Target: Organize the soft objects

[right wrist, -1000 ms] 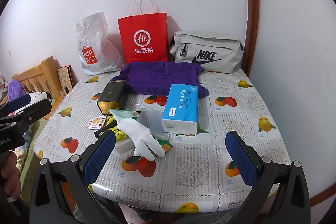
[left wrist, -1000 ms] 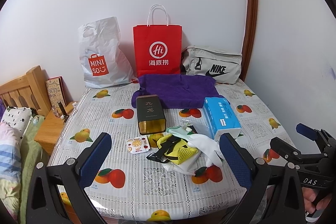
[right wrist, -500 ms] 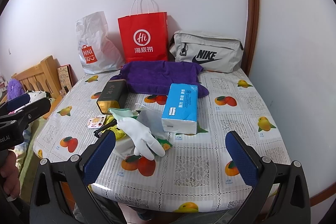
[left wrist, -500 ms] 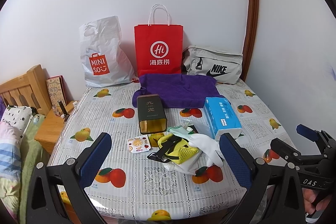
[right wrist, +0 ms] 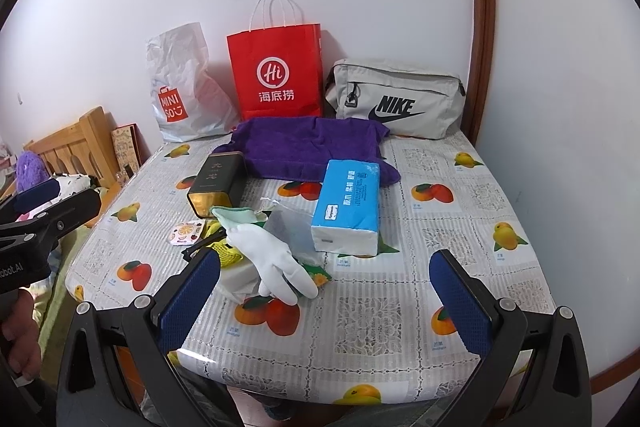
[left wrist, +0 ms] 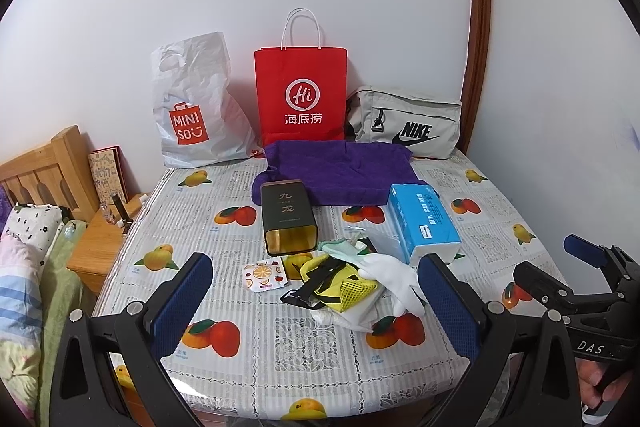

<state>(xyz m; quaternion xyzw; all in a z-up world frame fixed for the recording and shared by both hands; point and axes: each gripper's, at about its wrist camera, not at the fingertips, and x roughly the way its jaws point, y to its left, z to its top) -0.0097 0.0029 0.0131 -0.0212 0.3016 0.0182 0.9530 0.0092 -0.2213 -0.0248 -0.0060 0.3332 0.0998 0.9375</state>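
Observation:
A pile of soft things lies near the table's front: a white glove [left wrist: 394,273] [right wrist: 272,259], a yellow mesh pouch with a black strap [left wrist: 340,285] [right wrist: 226,251] and a clear plastic bag [right wrist: 292,227]. A blue tissue pack [left wrist: 424,221] [right wrist: 348,205] lies to their right. A purple towel [left wrist: 340,169] [right wrist: 308,145] is spread behind. My left gripper [left wrist: 316,301] is open and empty, held short of the pile. My right gripper [right wrist: 324,301] is open and empty, above the table's front edge.
A dark tea tin [left wrist: 288,223] [right wrist: 218,185] and a small fruit sticker pack [left wrist: 265,275] lie left of the pile. At the back wall stand a white Miniso bag [left wrist: 196,107], a red paper bag [left wrist: 301,95] and a grey Nike bag [left wrist: 404,125]. A wooden bedside stand [left wrist: 100,239] is at left.
Both grippers drifted only slightly; the views shifted a little. Nothing on the table has moved.

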